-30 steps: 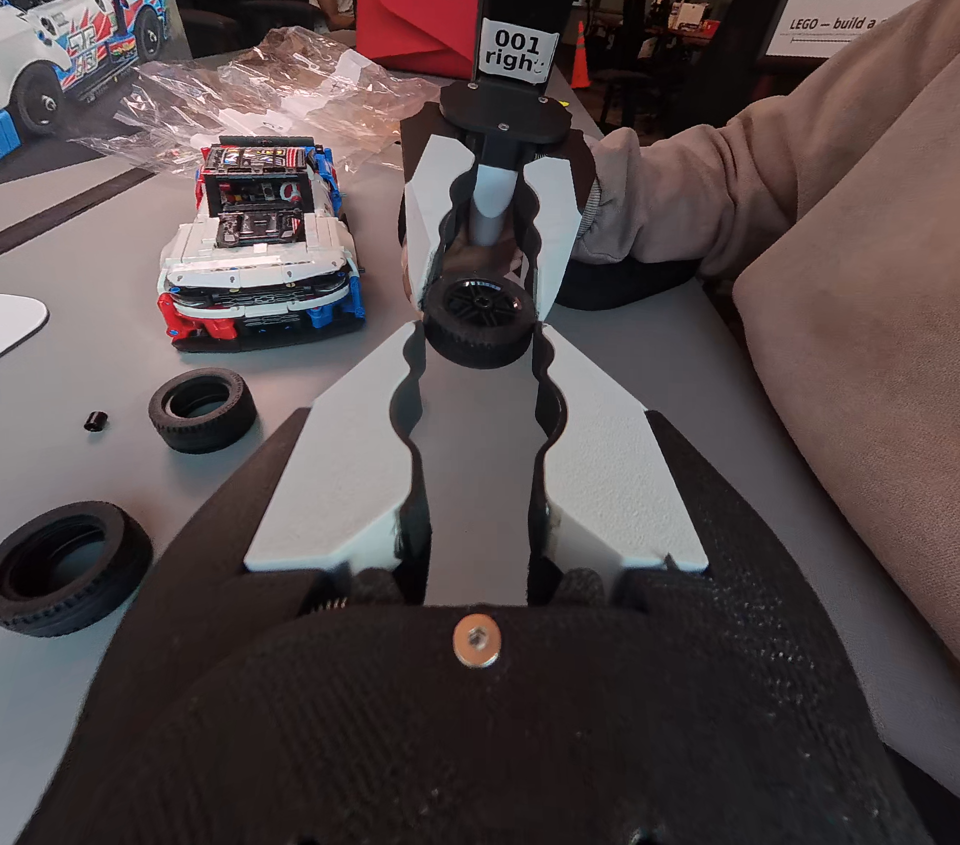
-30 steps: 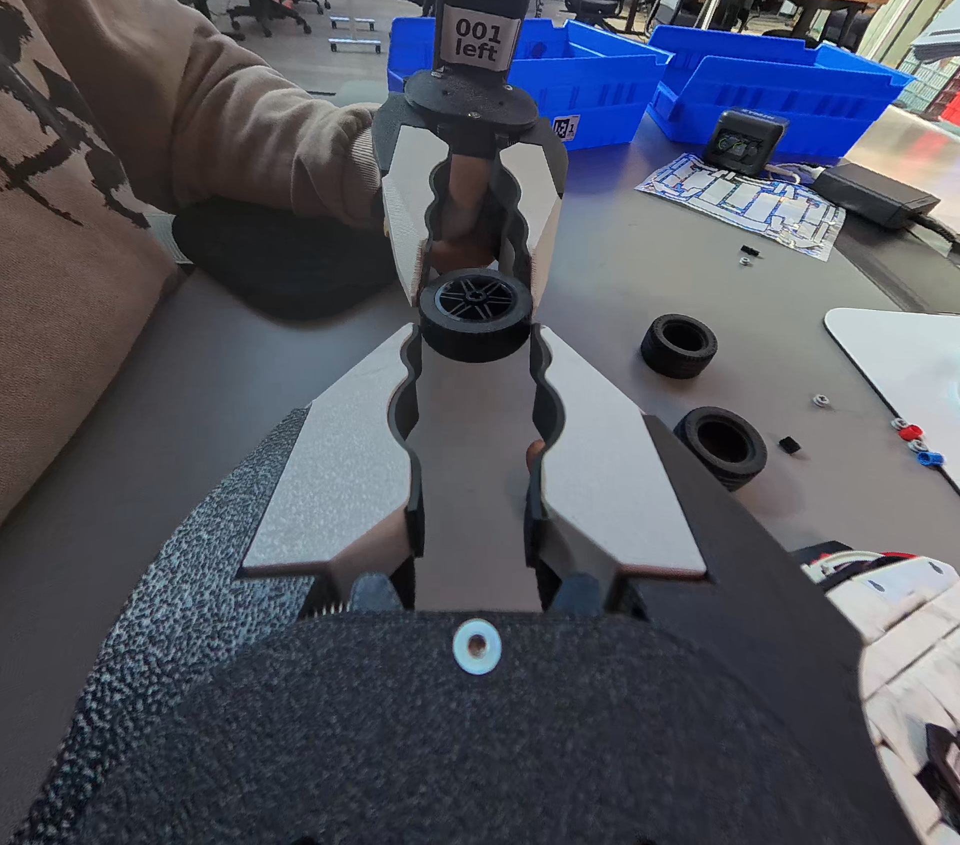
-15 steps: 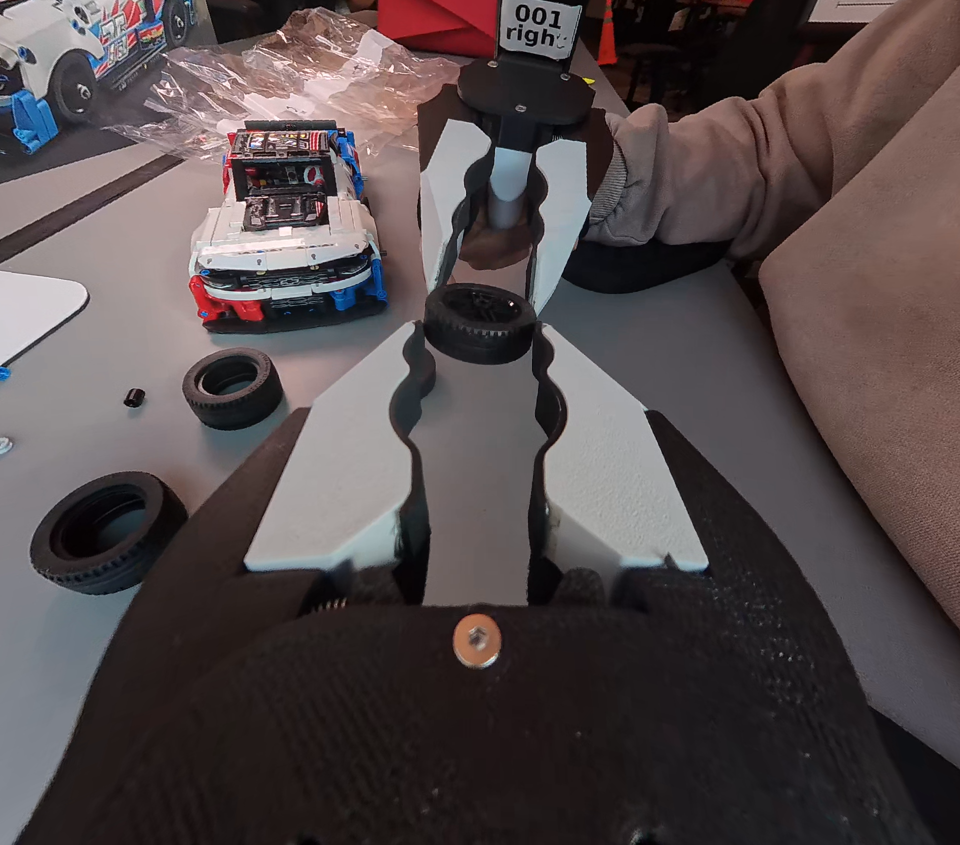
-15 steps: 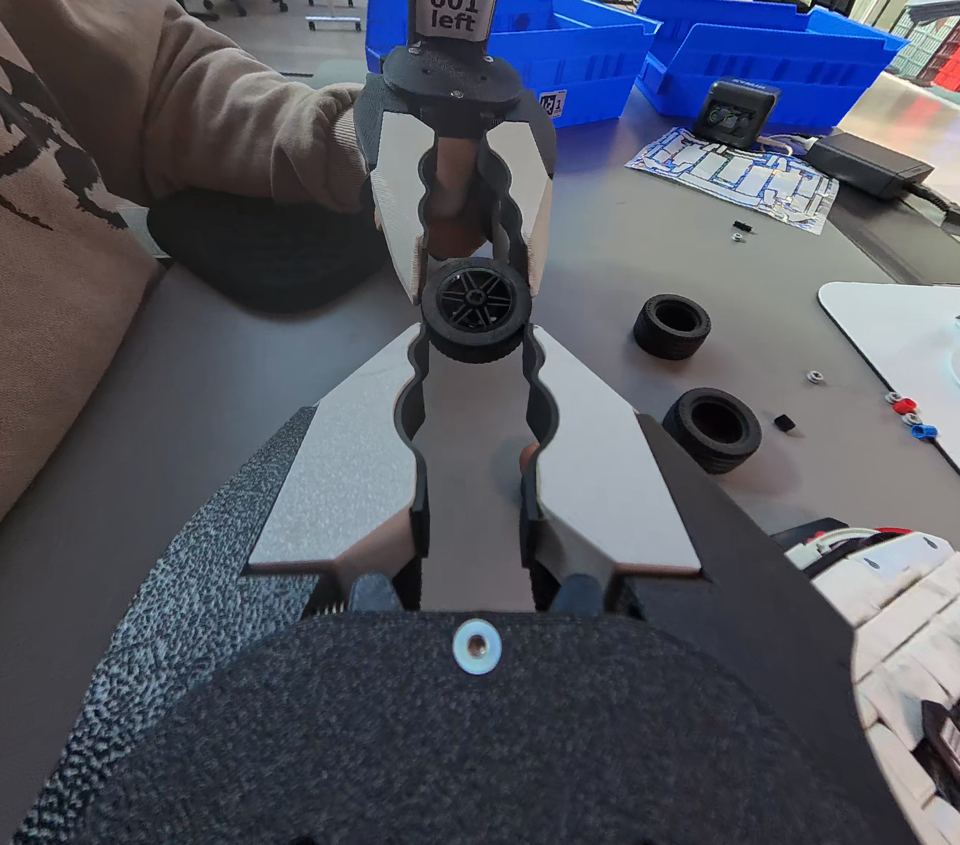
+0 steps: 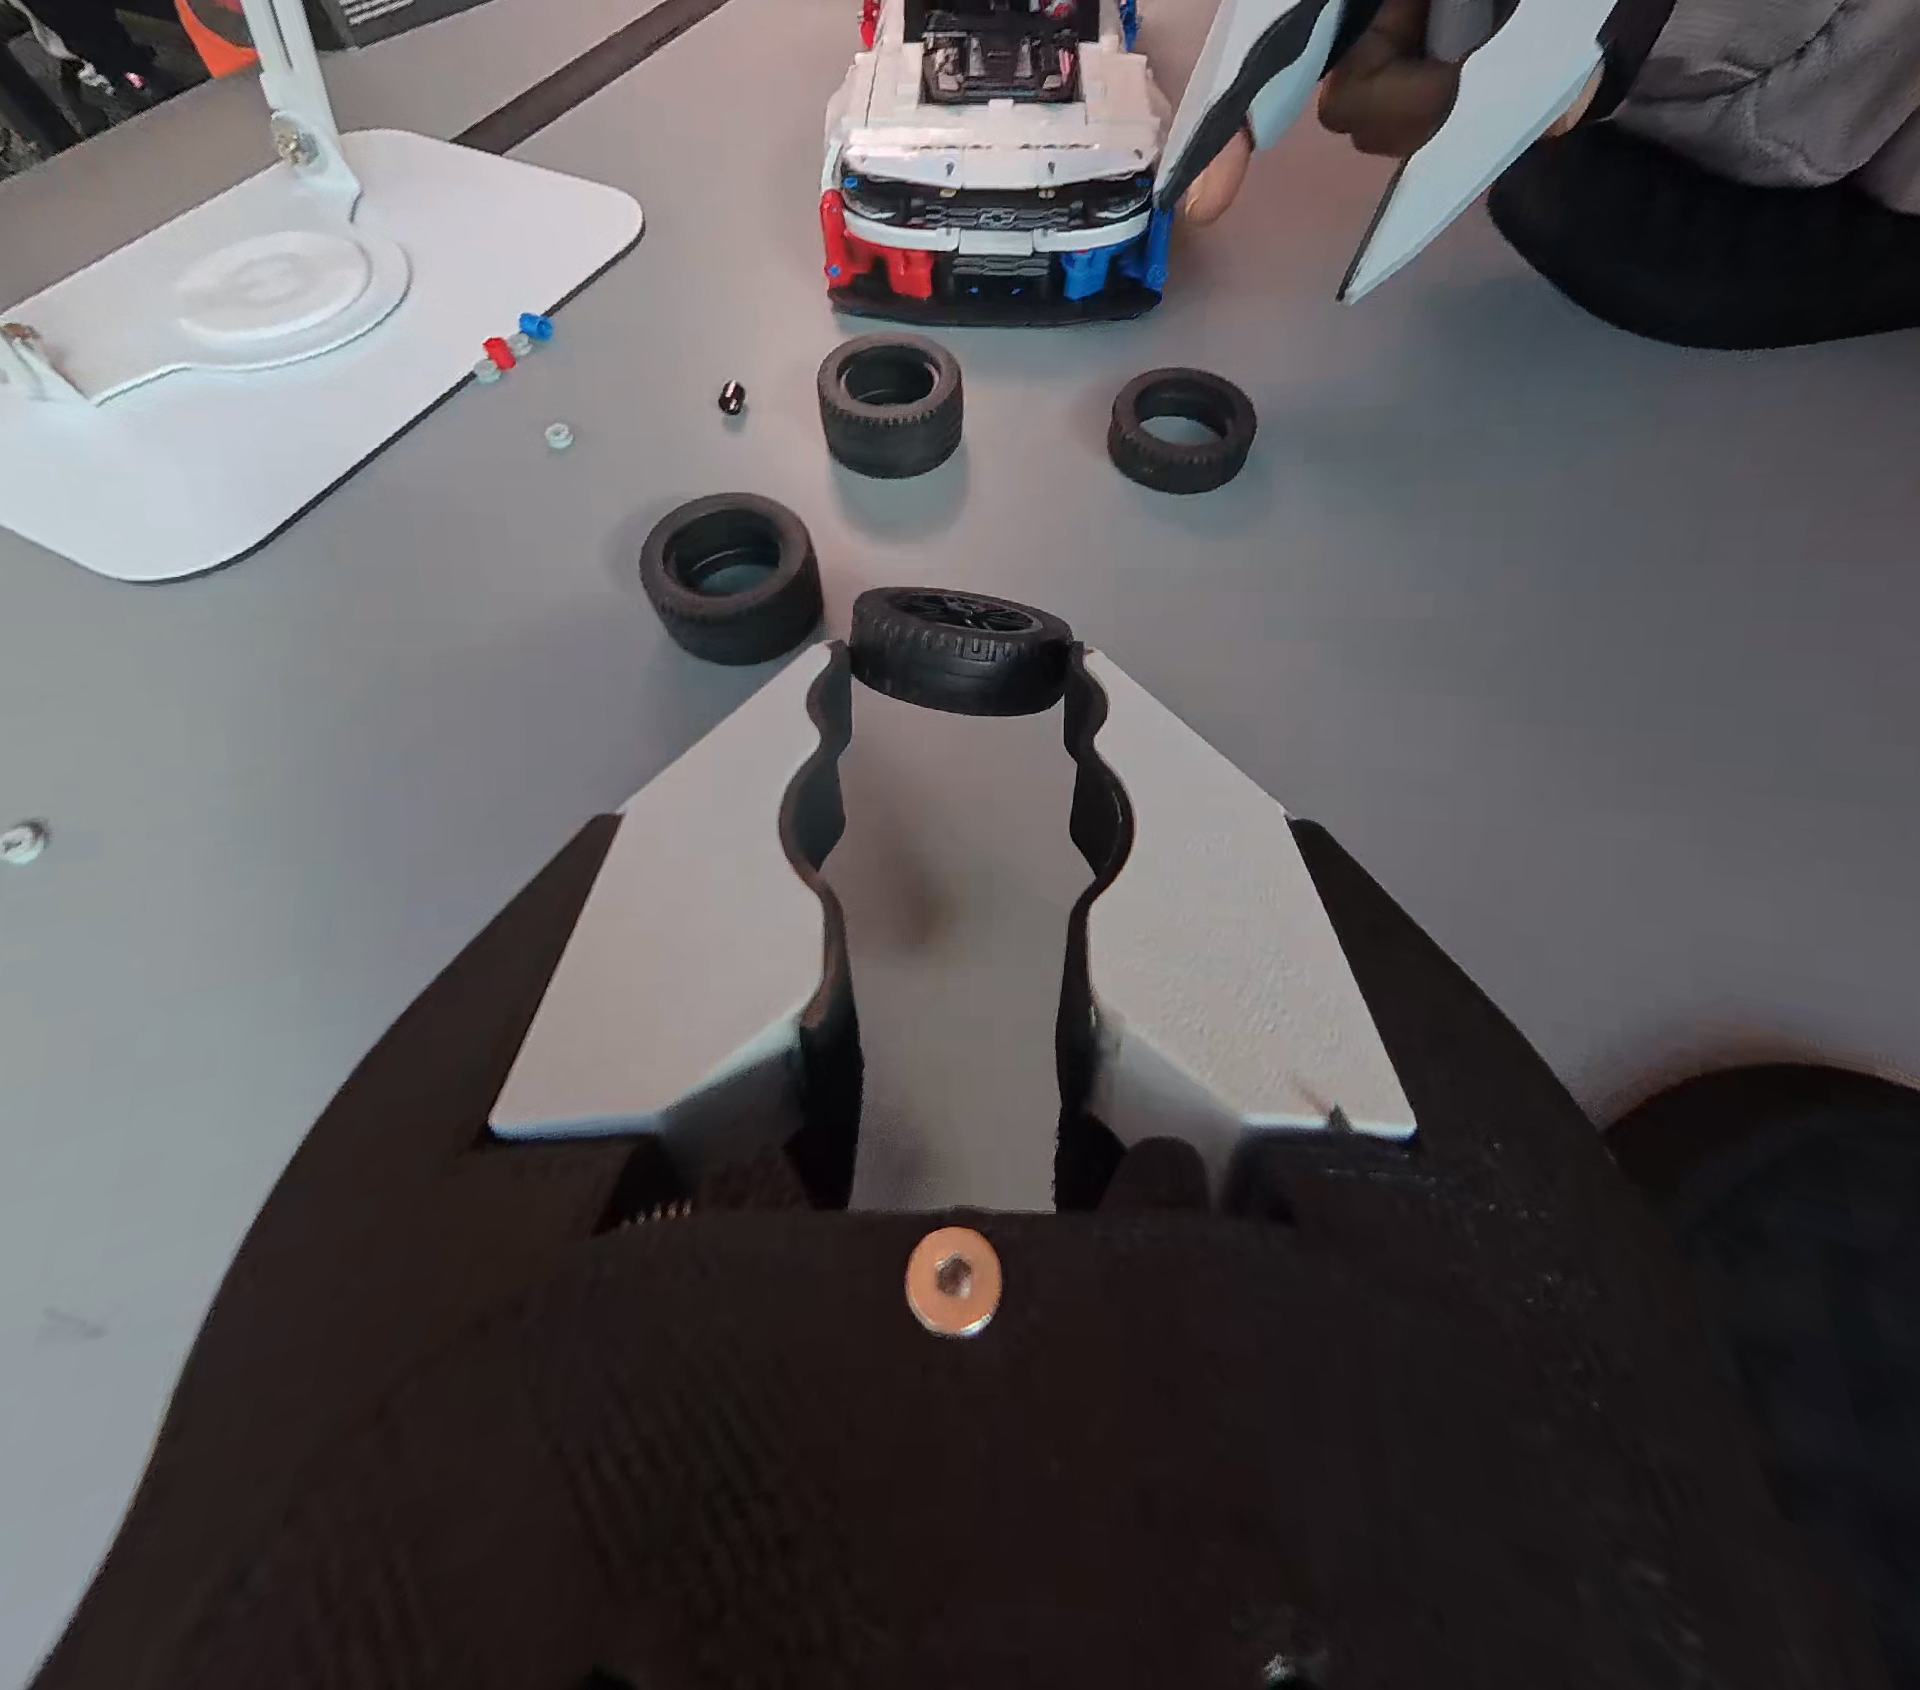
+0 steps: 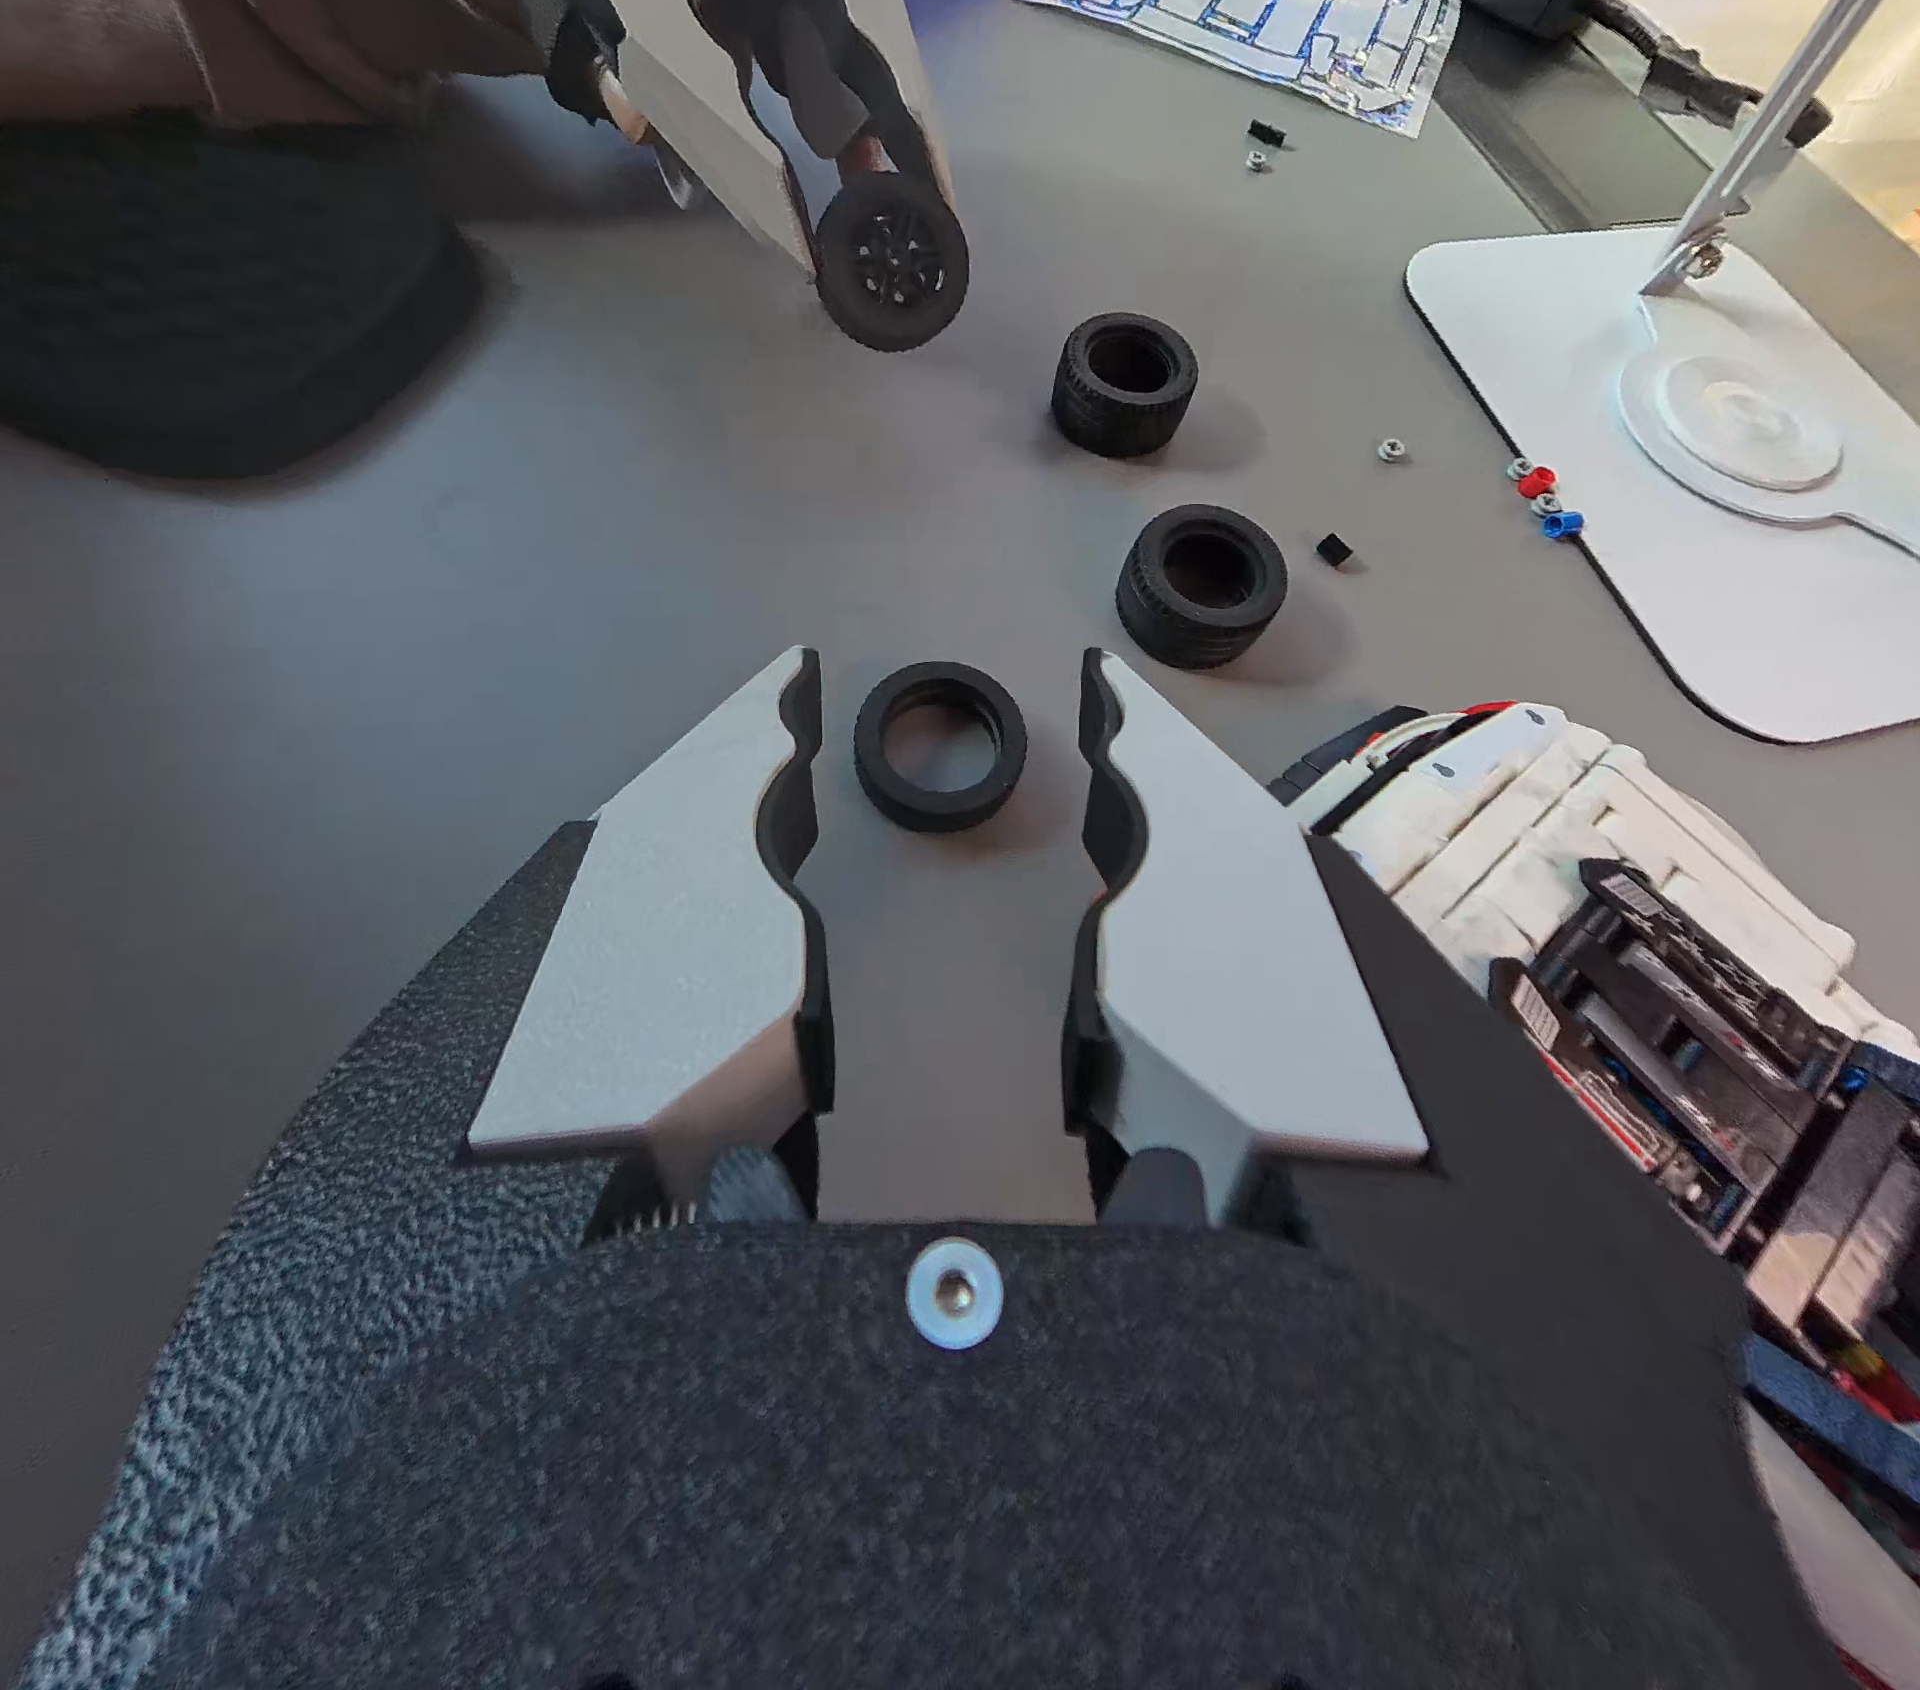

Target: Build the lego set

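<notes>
The left gripper (image 5: 958,664) is clamped by its tips on a wheel (image 5: 961,651), rim already in its tyre and lifted off the table (image 5: 1558,705), probably to carry it to the car (image 5: 992,113). Just beyond lie three bare tyres (image 5: 730,578), loose and well apart, likely each waiting for a rim. The right gripper (image 6: 951,674) hangs with its fingers apart over the nearest of them, lying flat on its side, seemingly lined up to close on it. The car stands farther off on its belly; I cannot tell whether its axles are fitted. Its rear is cut off. Small loose bits (image 5: 516,339) by the stand (image 5: 312,310) are too tiny to identify.
</notes>
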